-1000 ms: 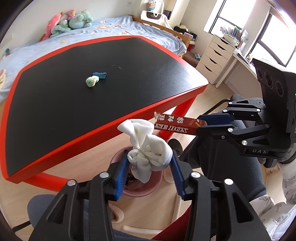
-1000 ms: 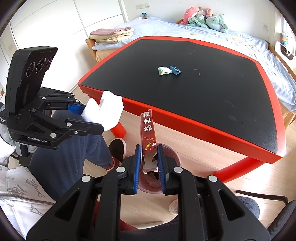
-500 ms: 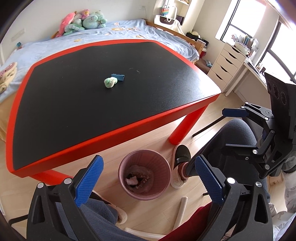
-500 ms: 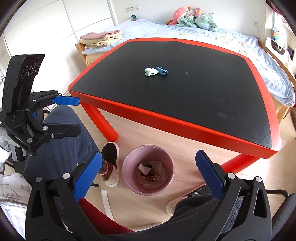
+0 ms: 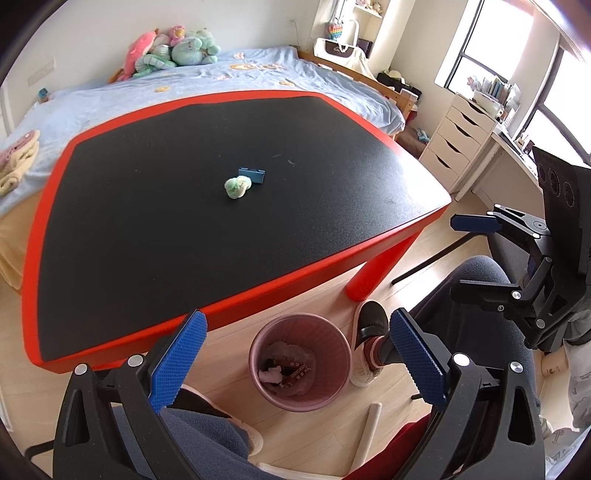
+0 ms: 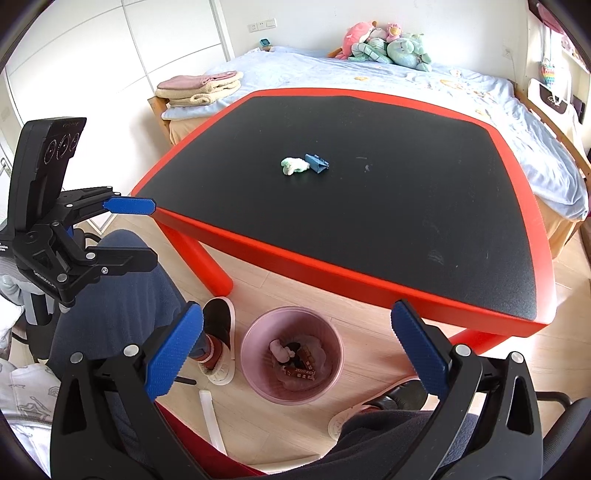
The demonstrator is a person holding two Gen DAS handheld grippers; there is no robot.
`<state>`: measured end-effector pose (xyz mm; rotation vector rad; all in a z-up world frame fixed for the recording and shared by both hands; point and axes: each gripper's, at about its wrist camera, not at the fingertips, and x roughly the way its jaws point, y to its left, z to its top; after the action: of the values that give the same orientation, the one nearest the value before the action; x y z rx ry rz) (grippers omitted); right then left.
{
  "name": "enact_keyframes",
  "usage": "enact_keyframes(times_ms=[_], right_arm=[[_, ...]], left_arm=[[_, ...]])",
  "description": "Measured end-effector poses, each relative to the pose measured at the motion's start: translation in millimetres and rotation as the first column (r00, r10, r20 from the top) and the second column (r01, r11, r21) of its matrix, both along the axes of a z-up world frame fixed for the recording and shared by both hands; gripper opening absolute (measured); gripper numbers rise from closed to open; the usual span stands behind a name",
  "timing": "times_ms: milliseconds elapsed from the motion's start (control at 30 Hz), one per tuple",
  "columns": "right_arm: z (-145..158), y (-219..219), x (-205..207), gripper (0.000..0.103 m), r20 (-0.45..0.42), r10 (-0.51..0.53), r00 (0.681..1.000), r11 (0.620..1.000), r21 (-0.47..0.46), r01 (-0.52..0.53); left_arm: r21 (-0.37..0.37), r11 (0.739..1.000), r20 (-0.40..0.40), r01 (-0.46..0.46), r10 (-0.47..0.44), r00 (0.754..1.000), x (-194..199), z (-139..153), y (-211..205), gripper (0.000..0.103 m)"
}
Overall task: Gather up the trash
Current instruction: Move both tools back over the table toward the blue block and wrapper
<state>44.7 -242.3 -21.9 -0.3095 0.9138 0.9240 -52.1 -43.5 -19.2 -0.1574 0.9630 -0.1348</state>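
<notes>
A pale wooden plank floor (image 5: 321, 295) carries a low table with a matte black top and red rim and legs (image 5: 221, 236), filling the centre. Beyond it, at 12 o'clock, a bed under a light blue cover (image 5: 207, 79) holds pastel plush toys (image 5: 173, 50) against the white wall (image 5: 74, 33). At 2 o'clock stands a white drawer unit (image 5: 461, 133) below a bright window (image 5: 484, 44). In the right wrist view, white wardrobe doors (image 6: 110, 62) span 10 o'clock, with what looks like folded towels (image 6: 199, 86) on the bed's corner.
</notes>
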Motion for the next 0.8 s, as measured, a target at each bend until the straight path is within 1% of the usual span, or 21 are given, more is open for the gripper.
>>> enact_keyframes(times_ms=[167,233,433,600,800], right_arm=[[9.6,15.1,16.9,0.1,0.033,0.014,0.999,1.0,-0.003,-0.014],[10.9,21.6,24.7,0.1,0.042,0.021,0.999,1.0,-0.008,-0.02],[10.6,41.5,52.2,0.1,0.056,0.039,0.998,0.999,-0.019,-0.038],[1.8,59.6,74.3,0.1,0.061,0.058,0.996,0.998,-0.035,-0.056],[-19.7,79.0,101.1,0.1,0.046,0.061,0.997,0.996,-0.061,-0.058]], left_arm=[[0.031,0.999,0.008,-0.006,0.006,1.0,16.3,6.4,11.4,0.095],[0.036,0.999,0.005,-0.006,0.006,1.0,23.2,7.0,15.8,0.095],[0.08,0.997,-0.005,0.009,-0.009,1.0,47.1,4.7,25.0,0.095],[0.102,0.995,-0.024,0.021,-0.019,1.0,68.5,-5.4,31.8,0.095],[0.116,0.993,-0.037,0.015,-0.011,0.999,94.0,-21.0,41.7,0.095]])
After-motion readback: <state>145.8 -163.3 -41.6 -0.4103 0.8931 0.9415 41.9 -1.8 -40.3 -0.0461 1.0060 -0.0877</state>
